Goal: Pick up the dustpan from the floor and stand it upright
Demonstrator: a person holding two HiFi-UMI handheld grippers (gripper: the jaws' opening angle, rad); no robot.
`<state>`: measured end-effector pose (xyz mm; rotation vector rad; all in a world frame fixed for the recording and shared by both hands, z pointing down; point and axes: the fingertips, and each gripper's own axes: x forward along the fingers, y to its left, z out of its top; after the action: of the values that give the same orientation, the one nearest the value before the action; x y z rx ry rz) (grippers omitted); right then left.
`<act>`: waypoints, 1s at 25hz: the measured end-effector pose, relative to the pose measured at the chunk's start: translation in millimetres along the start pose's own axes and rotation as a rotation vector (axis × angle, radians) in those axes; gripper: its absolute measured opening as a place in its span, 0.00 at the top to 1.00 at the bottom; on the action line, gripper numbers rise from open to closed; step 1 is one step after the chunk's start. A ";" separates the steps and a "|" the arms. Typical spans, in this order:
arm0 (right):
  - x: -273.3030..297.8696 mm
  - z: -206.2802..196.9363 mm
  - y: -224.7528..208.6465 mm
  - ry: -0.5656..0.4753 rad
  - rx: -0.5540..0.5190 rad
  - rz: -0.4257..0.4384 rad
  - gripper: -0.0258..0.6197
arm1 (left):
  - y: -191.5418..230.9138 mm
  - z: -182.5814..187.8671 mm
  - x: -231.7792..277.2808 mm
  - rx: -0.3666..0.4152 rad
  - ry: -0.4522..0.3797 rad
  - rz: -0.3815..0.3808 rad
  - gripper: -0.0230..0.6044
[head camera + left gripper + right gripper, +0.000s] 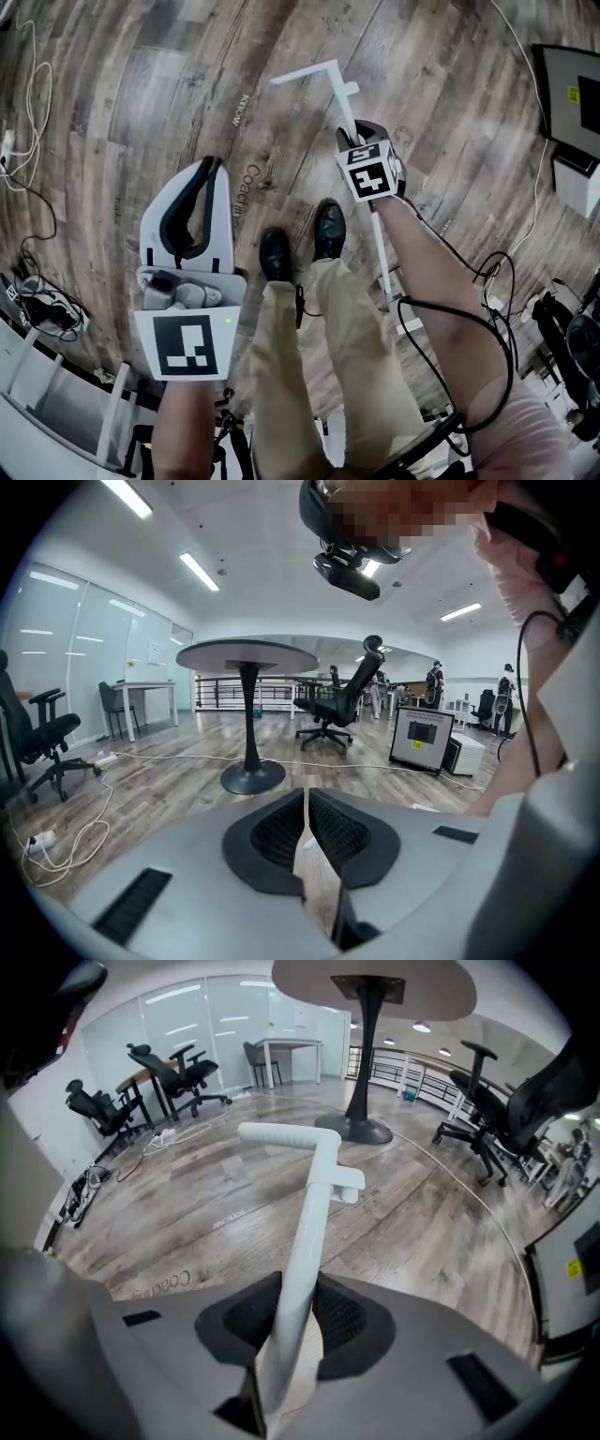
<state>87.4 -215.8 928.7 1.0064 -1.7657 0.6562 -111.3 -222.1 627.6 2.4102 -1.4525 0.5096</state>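
Note:
The dustpan's long white handle [330,77] stretches over the wood floor, its bent grip end farthest from me. My right gripper [353,139] is shut on the pole partway along. In the right gripper view the pole [314,1204] runs up out of the right gripper [292,1314], between the black pads. The pole carries on below the gripper beside my right arm [382,267]; its lower end and the pan are hidden. My left gripper [212,169] hangs over the floor at the left, shut with nothing in it, and its pads meet in the left gripper view [307,829].
My black shoes [300,242] stand between the grippers. Cables [28,178] trail at the left, and a white frame [56,394] sits lower left. A dark-screened box [567,94] is at the right. A round pedestal table [248,656] and an office chair [339,700] stand ahead.

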 end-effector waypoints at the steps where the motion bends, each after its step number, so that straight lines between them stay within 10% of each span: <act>1: -13.1 4.7 -4.2 -0.011 0.005 -0.010 0.80 | -1.9 10.2 -5.3 0.001 -0.005 0.000 0.92; 25: -324.5 -7.1 -50.6 -0.201 0.192 -0.245 0.83 | -63.4 190.2 -143.0 0.091 -0.101 -0.173 0.92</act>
<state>197.4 -126.4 632.3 1.4384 -1.7348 0.5928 -87.6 -158.7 390.8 2.6384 -1.2683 0.4273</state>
